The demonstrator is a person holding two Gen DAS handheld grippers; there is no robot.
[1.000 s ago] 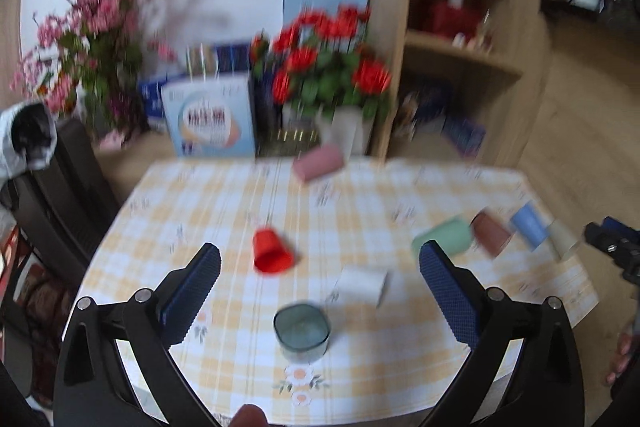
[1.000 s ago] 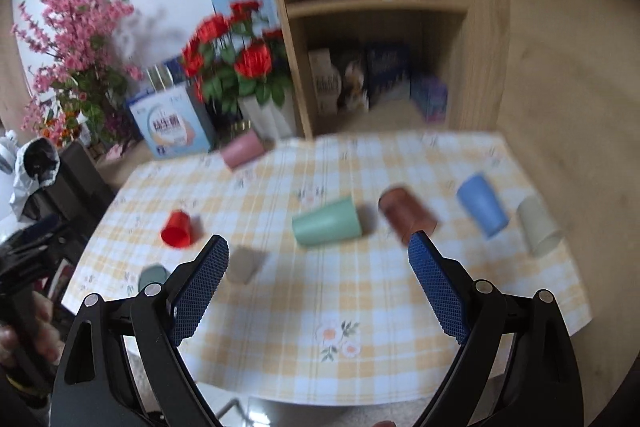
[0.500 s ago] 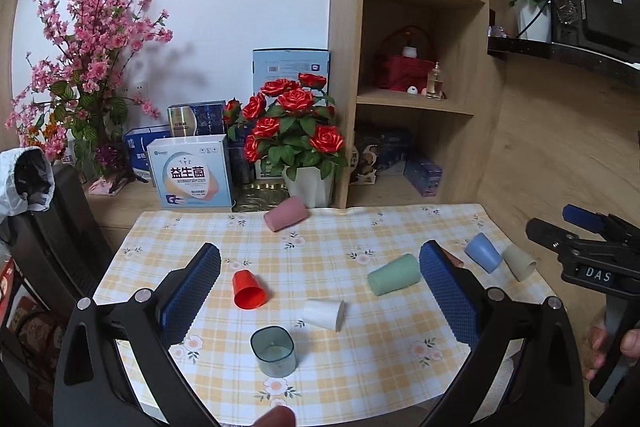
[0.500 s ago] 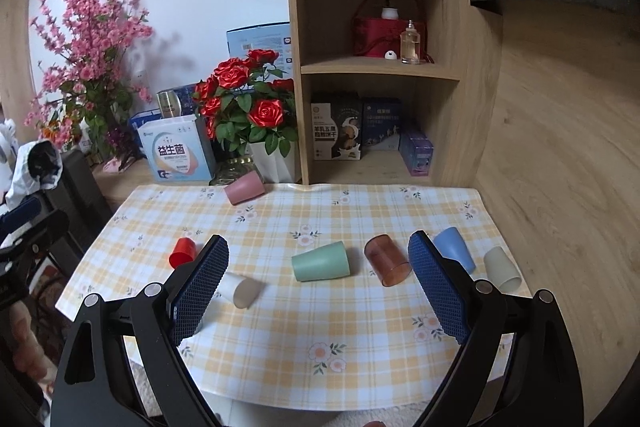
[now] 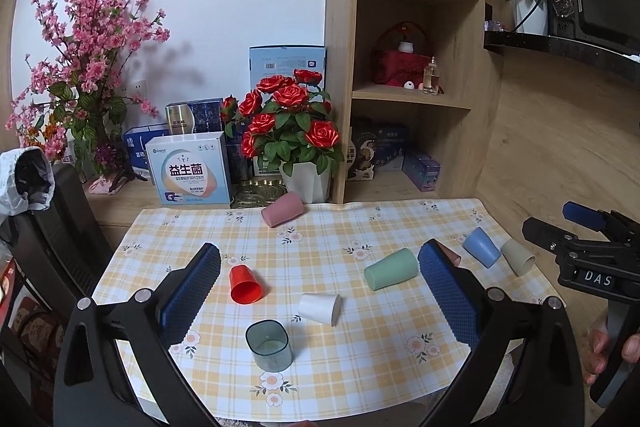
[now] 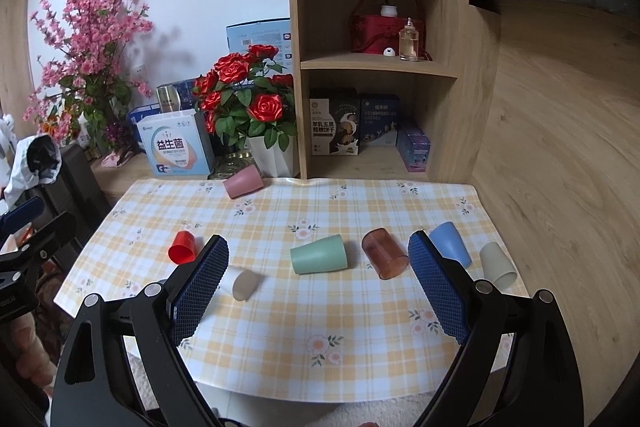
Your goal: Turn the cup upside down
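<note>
Eight cups sit on the checked table (image 5: 400,355): a dark see-through cup (image 5: 268,345) stands up near the front edge, while the red cup (image 5: 245,285), white cup (image 5: 319,308), green cup (image 6: 319,254), brown cup (image 6: 385,253), blue cup (image 6: 451,243), beige cup (image 6: 498,263) and pink cup (image 5: 282,209) all lie on their sides. Both the left gripper (image 5: 318,291) and the right gripper (image 6: 318,285) hang above the table with jaws wide apart, holding nothing and touching no cup.

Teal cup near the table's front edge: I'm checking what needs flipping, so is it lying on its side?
No, the teal cup stands upright, open mouth up.
</note>
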